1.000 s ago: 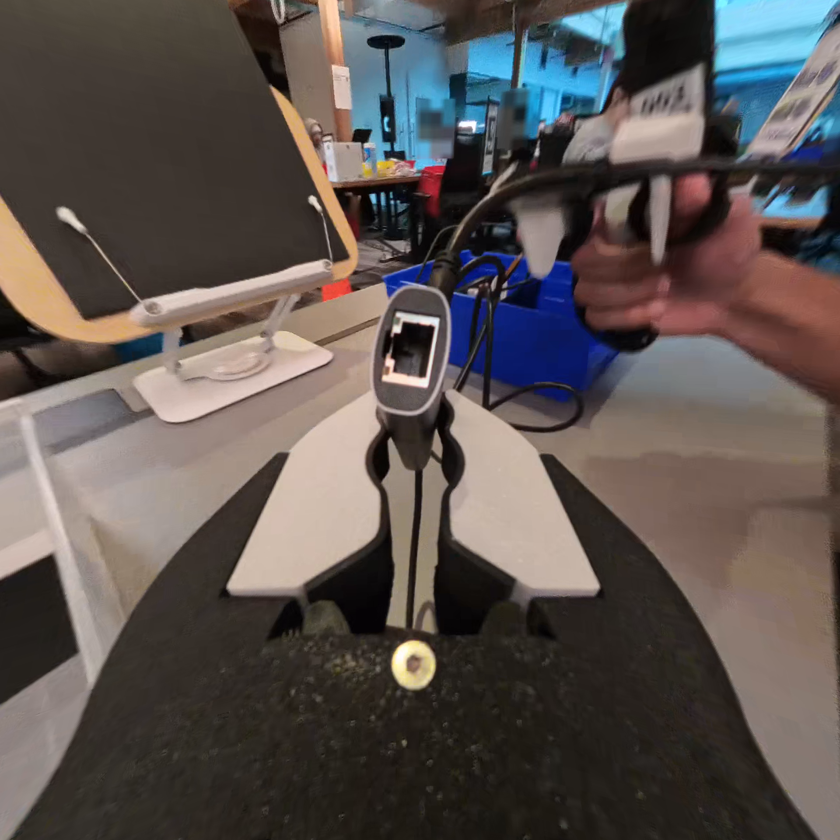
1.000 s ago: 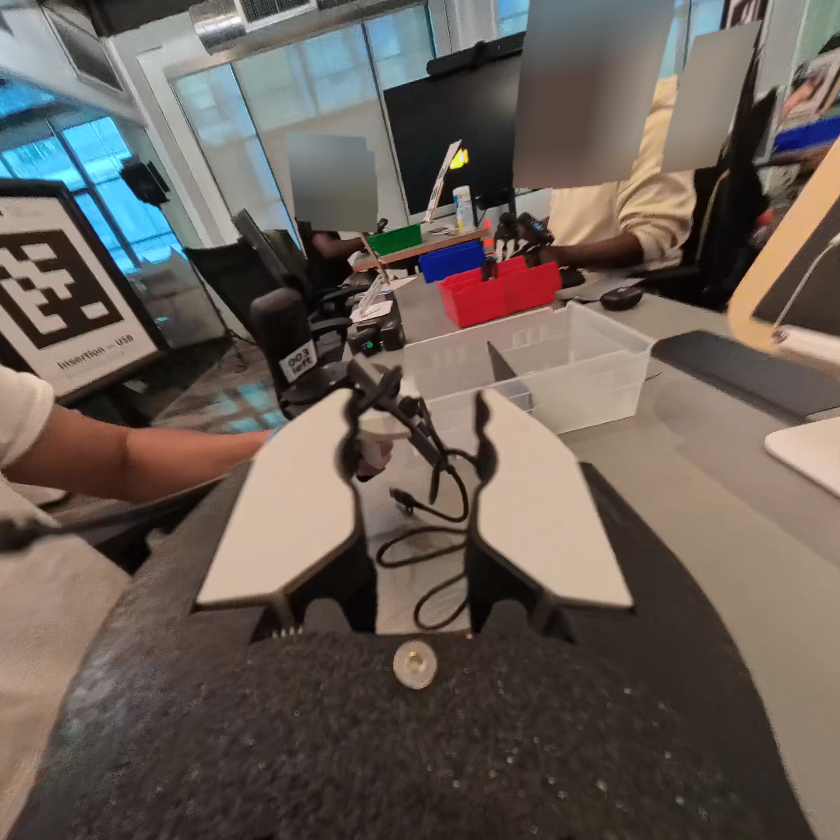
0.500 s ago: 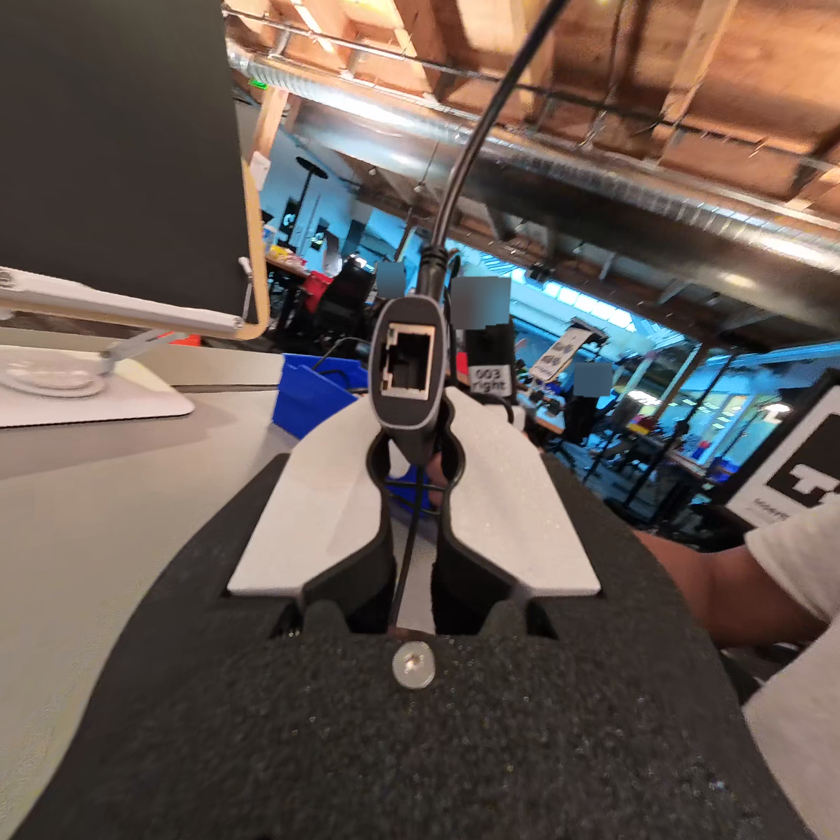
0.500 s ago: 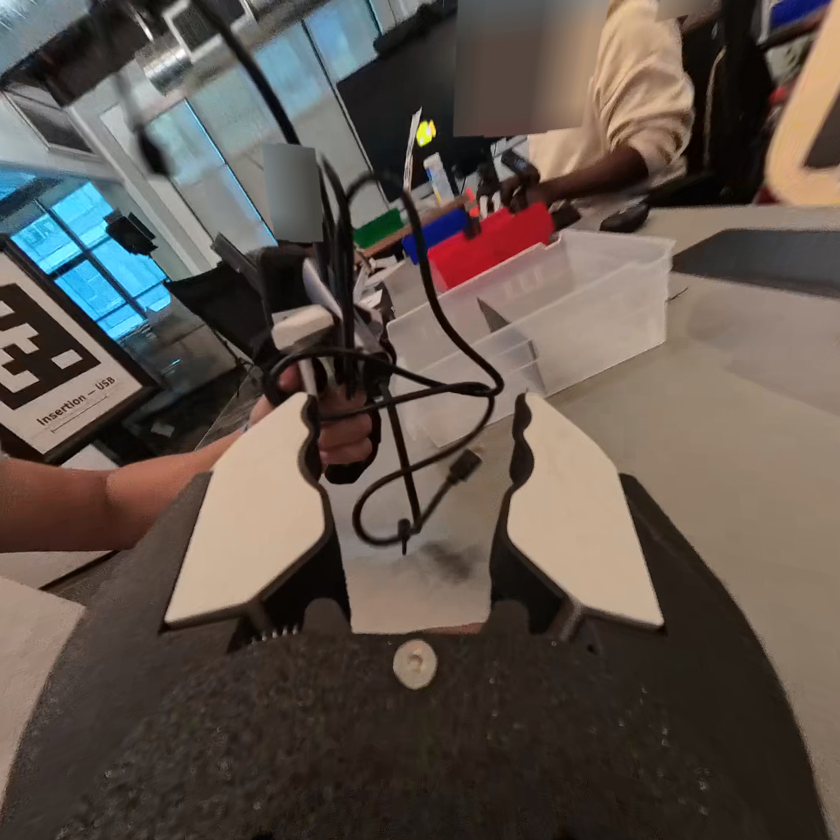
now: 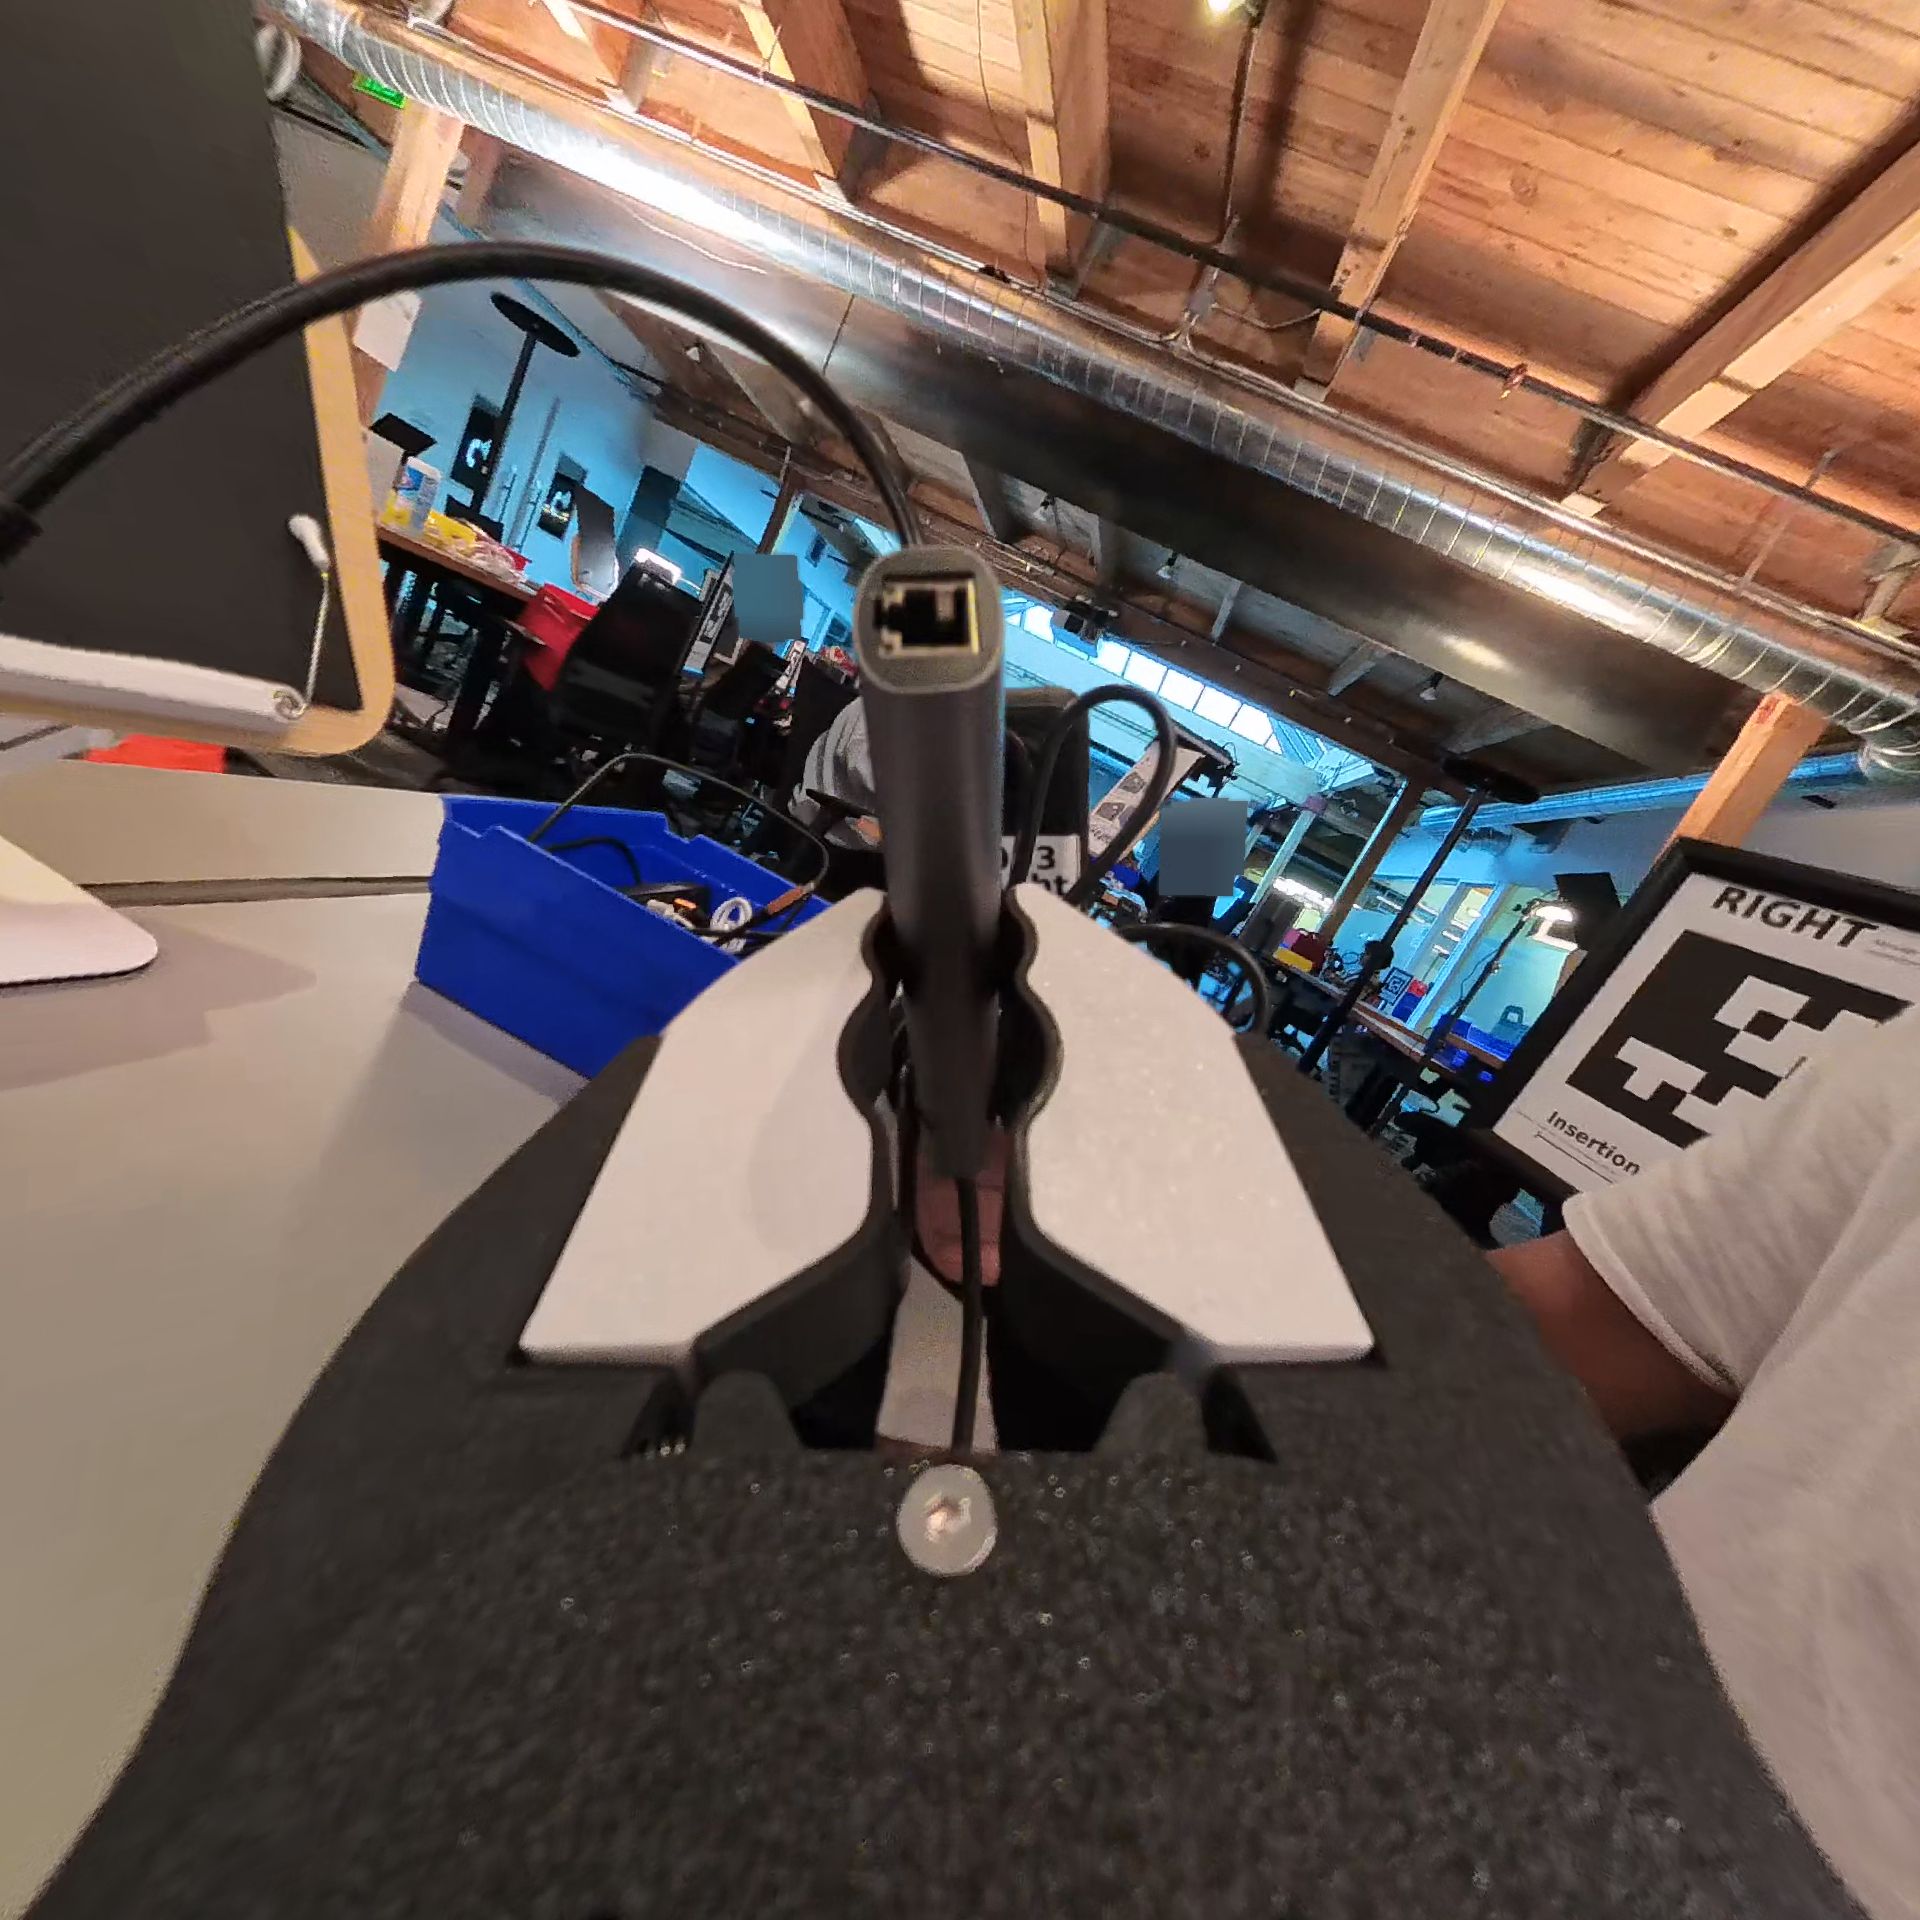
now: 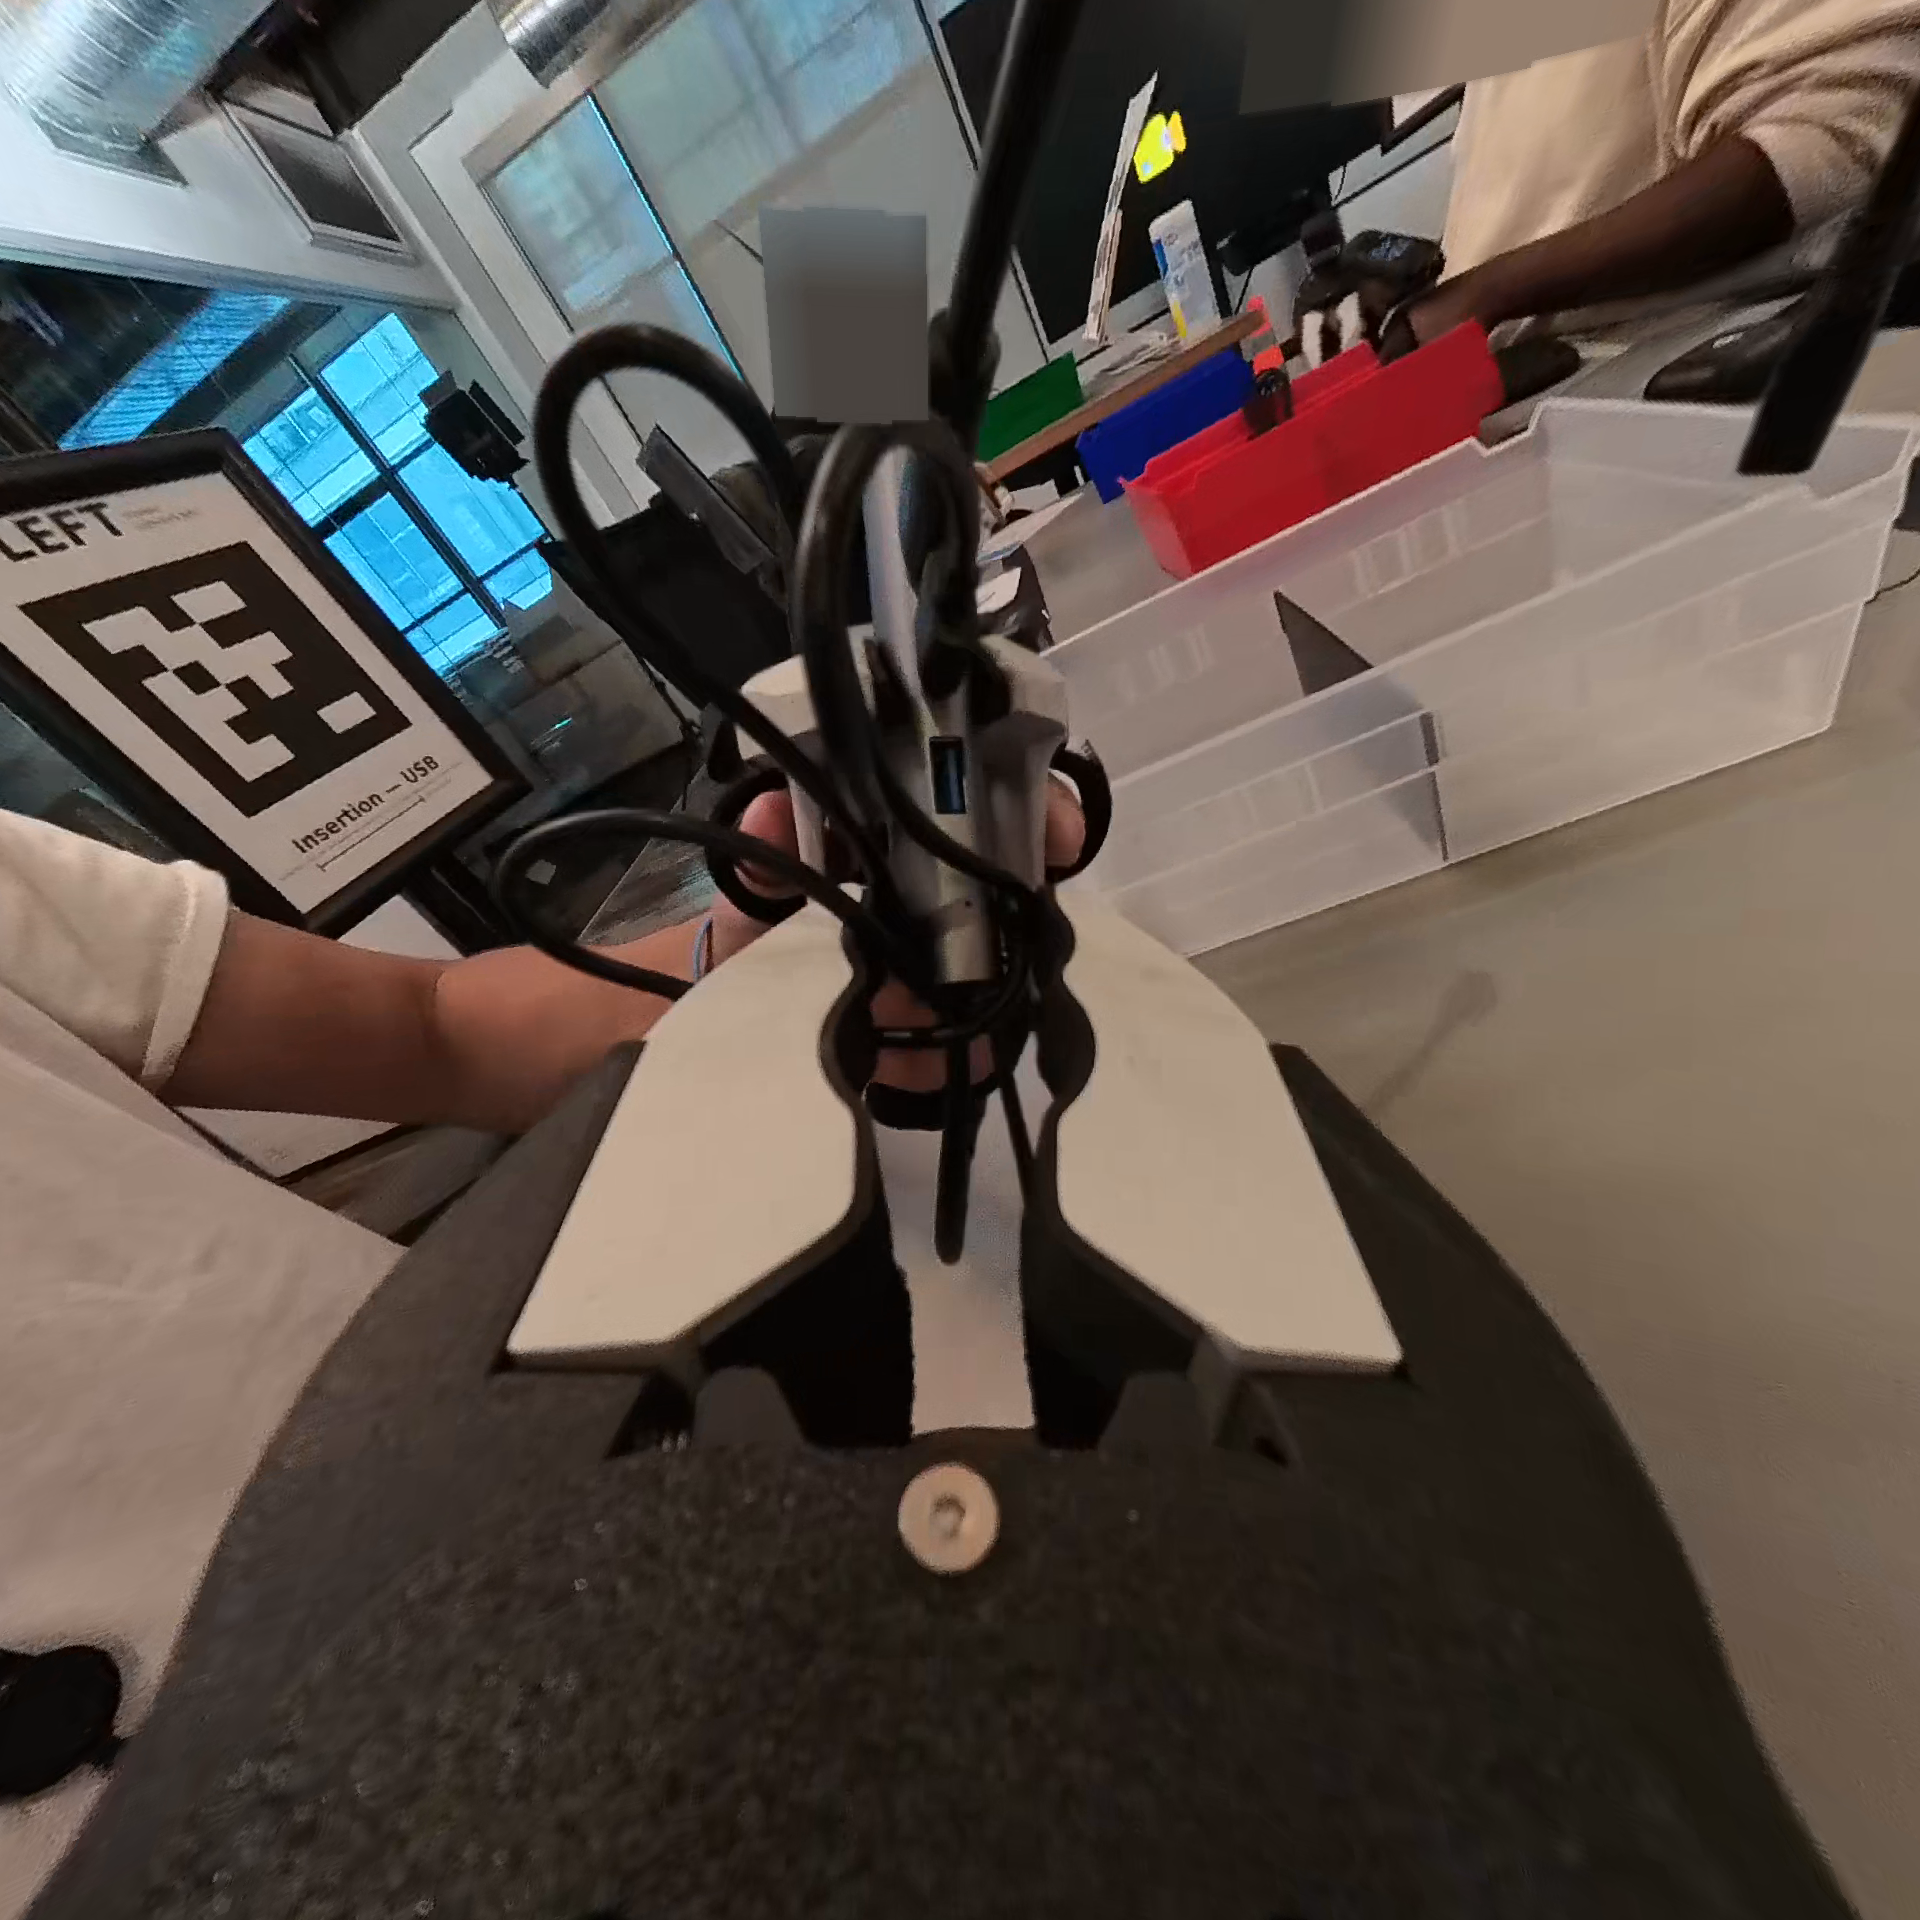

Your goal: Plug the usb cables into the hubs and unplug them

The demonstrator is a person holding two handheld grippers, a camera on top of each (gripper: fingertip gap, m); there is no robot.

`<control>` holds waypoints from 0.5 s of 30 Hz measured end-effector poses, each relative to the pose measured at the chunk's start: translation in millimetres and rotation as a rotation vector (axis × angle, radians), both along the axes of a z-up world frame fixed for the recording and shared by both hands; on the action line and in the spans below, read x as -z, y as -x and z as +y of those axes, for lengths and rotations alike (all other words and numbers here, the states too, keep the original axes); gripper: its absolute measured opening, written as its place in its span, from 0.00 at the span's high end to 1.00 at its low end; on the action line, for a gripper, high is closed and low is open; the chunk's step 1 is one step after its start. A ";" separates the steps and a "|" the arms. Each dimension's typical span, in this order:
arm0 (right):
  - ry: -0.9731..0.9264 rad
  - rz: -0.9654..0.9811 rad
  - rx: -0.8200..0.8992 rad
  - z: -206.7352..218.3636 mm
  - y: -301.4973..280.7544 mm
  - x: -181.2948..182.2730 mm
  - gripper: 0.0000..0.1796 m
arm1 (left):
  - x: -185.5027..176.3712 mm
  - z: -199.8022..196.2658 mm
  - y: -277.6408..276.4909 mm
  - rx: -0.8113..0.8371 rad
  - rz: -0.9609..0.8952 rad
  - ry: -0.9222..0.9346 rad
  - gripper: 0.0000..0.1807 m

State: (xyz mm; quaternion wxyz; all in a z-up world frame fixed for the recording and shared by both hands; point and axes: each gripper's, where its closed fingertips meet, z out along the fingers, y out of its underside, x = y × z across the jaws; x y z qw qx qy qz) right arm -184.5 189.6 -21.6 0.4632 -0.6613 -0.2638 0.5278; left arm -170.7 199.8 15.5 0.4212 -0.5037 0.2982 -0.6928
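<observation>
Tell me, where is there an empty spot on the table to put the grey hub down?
Free: the grey table right of the right gripper, in front of the clear bin; also the stretch between the white stand base and the blue bin. Crowded: the blue bin, full of cables, and the tangle around the hub in the left gripper.

Grey hub (image 5: 940, 831) and black cable (image 6: 665, 582), both held in the air

The slim hub stands near upright, square port on its top end, blue port on one side; the cable loops tangled around it.
</observation>
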 end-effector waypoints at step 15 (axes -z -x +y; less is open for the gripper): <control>-0.404 -0.170 0.422 7.2 -238.0 -184.2 0.85 | 52.6 -30.4 37.7 -0.063 0.278 -0.095 0.82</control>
